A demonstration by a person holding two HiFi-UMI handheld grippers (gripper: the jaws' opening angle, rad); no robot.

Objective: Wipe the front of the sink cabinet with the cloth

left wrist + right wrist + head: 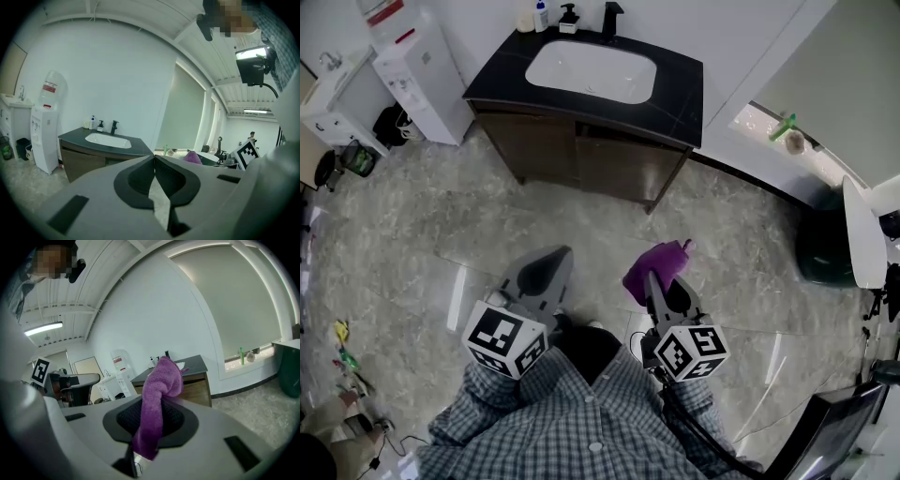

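Sink cabinet [581, 155] sits well ahead across the floor [441, 244], its dark wood front not yet reached. The move here, I'd say, is to close in, get low, and lay the cloth flat against the doors, sweeping from the top edge down in overlapping passes. Left gripper [546, 270] has its jaws pressed together, nothing in them. Right gripper [666, 286] is pinching the cloth [159, 380]: purple, fluffy, bunched in a roll that rises past the jaw tips and flops over, so it probably wants spreading first
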